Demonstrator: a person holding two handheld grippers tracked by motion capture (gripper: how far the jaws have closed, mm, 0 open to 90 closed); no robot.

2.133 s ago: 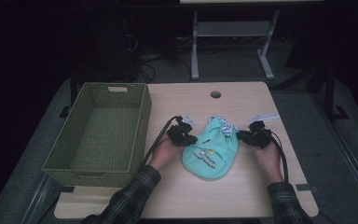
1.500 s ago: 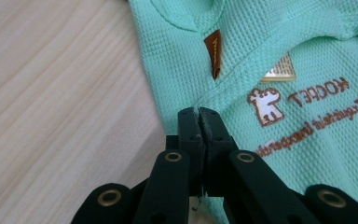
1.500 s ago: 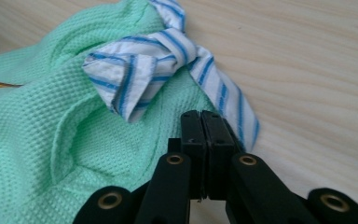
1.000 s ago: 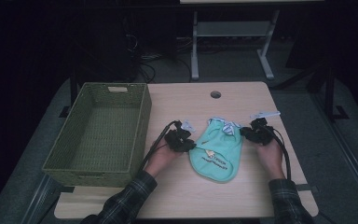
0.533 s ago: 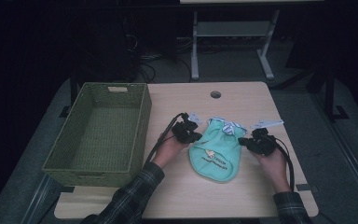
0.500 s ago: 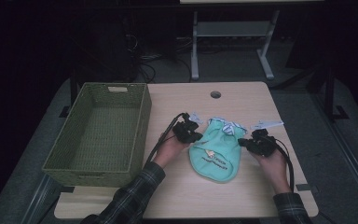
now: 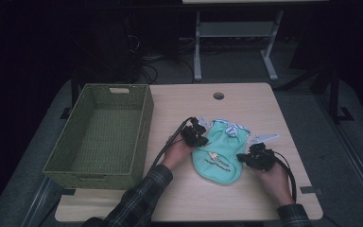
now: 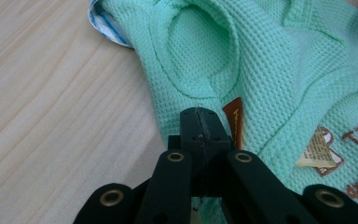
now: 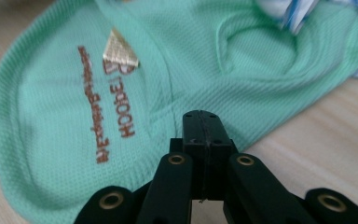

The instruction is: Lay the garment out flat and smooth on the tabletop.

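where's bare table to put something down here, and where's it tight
Free: the far strip of the table around the round hole, and the near edge between the two forearms. The green basket is empty too. Crowded: mid-table, where the left gripper and right gripper flank the mint garment.

Empty green woven basket (image 7: 101, 135) at the left of the wooden table (image 7: 246, 101), round hole (image 7: 218, 96) near its far edge.

Basket (image 7: 101, 135) at table's (image 7: 246, 99) left edge — garment (image 7: 222, 151) right of it, between both grippers.
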